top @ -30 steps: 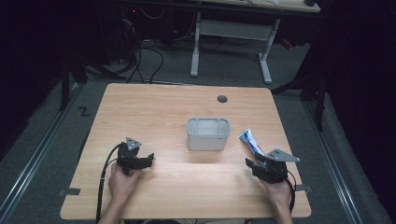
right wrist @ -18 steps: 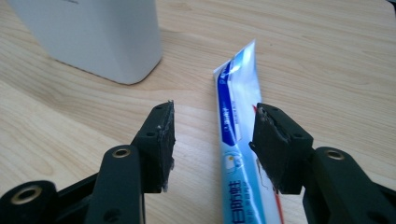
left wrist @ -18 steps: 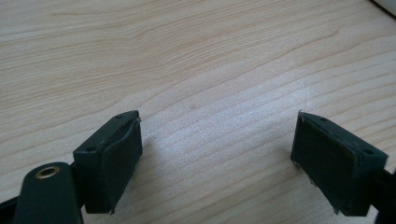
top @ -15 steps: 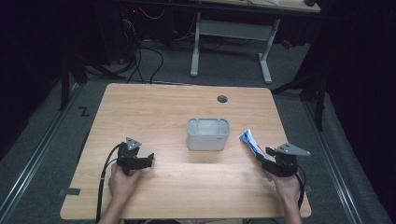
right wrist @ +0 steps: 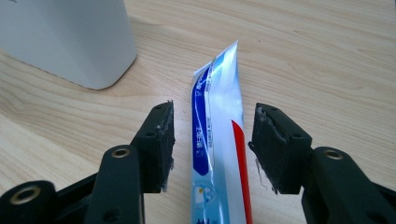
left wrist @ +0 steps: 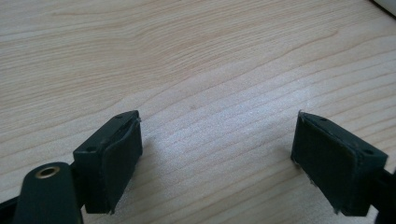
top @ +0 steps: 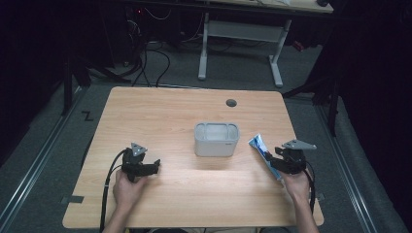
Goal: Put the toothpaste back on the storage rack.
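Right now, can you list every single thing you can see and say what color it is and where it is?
Light wooden table: one, pale brown, middle of the room.
Round hole in the tabletop: one, dark grey, near the far edge.
White plastic rectangular bin: one, whitish grey, centre of the table.
Blue, white and red toothpaste tube: one, lying flat on the table, right of the bin, between the right gripper's jaws, pads not pressing it.
White-legged desk frame: one, on the floor beyond the table.
Black cables: several, on the far floor.
Left gripper: one, black, open, near left of the table.
Right gripper: one, black, open, near right.
Person's hands: two, holding the grippers.
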The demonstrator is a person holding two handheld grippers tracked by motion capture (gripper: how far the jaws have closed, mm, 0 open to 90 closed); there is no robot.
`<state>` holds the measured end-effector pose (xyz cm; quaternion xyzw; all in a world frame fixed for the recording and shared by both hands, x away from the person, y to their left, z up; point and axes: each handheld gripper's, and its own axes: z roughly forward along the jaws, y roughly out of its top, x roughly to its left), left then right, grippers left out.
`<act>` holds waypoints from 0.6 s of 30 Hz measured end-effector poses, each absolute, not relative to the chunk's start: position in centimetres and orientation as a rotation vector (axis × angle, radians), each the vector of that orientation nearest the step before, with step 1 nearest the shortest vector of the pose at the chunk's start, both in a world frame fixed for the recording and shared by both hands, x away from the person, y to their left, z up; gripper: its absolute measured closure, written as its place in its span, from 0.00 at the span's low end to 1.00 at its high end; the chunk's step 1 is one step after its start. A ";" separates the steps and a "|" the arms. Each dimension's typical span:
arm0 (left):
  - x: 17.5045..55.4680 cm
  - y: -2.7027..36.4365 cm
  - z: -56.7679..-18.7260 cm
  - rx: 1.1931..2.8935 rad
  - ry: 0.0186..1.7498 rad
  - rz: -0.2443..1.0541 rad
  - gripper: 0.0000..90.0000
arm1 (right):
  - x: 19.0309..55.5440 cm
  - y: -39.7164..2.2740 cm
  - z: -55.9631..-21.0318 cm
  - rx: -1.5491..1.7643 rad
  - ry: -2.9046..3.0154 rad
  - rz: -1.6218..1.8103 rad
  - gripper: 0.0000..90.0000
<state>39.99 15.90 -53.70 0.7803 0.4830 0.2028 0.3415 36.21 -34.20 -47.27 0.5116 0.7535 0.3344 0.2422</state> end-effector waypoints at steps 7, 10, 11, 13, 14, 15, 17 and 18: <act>40.0 15.9 -53.7 2.029 1.256 0.527 0.18 | 37.5 -33.7 -47.4 1.407 2.087 0.874 0.54; 40.0 15.9 -53.7 2.032 1.255 0.527 0.18 | 38.1 -33.5 -47.5 1.414 2.100 0.850 0.54; 40.0 15.9 -53.7 2.031 1.255 0.527 0.18 | 38.3 -33.4 -47.6 1.415 2.107 0.835 0.54; 40.0 15.9 -53.7 2.032 1.255 0.527 0.18 | 38.7 -33.1 -47.8 1.419 2.125 0.809 0.54; 40.0 15.9 -53.7 2.031 1.255 0.527 0.18 | 39.2 -32.7 -48.0 1.417 2.136 0.764 0.53; 40.0 15.9 -53.7 2.031 1.255 0.527 0.18 | 39.2 -32.7 -48.0 1.417 2.136 0.764 0.53; 40.0 15.9 -53.7 2.031 1.255 0.527 0.18 | 39.8 -32.4 -48.4 1.421 2.151 0.735 0.53; 40.0 15.9 -53.7 2.032 1.255 0.527 0.18 | 40.4 -32.0 -48.8 1.422 2.167 0.693 0.52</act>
